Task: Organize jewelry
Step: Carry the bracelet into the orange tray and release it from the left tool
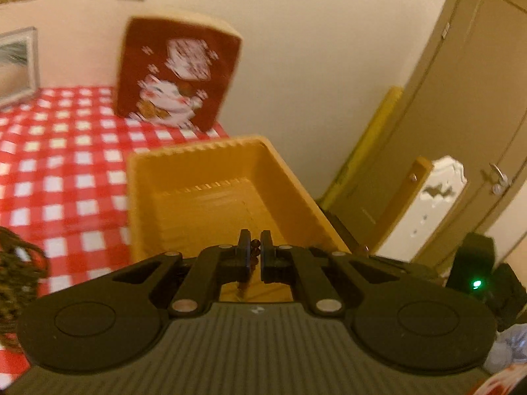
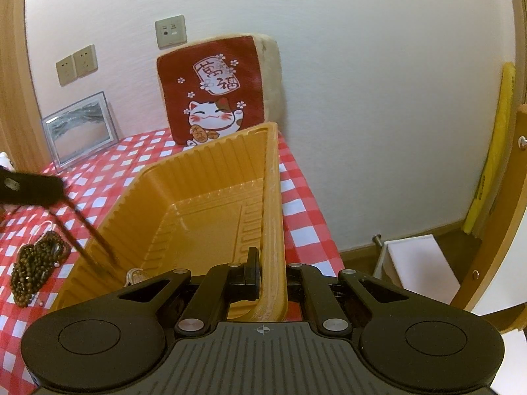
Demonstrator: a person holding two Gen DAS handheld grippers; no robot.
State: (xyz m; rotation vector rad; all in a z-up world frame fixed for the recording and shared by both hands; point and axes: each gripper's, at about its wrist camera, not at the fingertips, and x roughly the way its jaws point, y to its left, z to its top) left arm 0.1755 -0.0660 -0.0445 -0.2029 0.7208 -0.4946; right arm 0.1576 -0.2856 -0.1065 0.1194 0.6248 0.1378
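Bead strand (image 1: 254, 252) hangs pinched in the left hand-held gripper (image 1: 254, 250) over the yellow tray (image 1: 204, 177) at frame centre; the right hand-held gripper (image 2: 267, 271) clamps the tray's wall. A swinging strand could snag the rim

1. The left gripper (image 1: 254, 250) pinches a strand of dark brown beads (image 1: 254, 254) between nearly closed fingers, above the near end of a yellow ribbed plastic bin (image 1: 210, 197).
2. The bin sits on a red-and-white checked tablecloth (image 1: 66, 151).
3. Behind, a red lucky-cat cushion (image 1: 178, 75) leans against the wall, blurred.
4. Another heap of brown beads (image 1: 16, 279) lies at the left edge.
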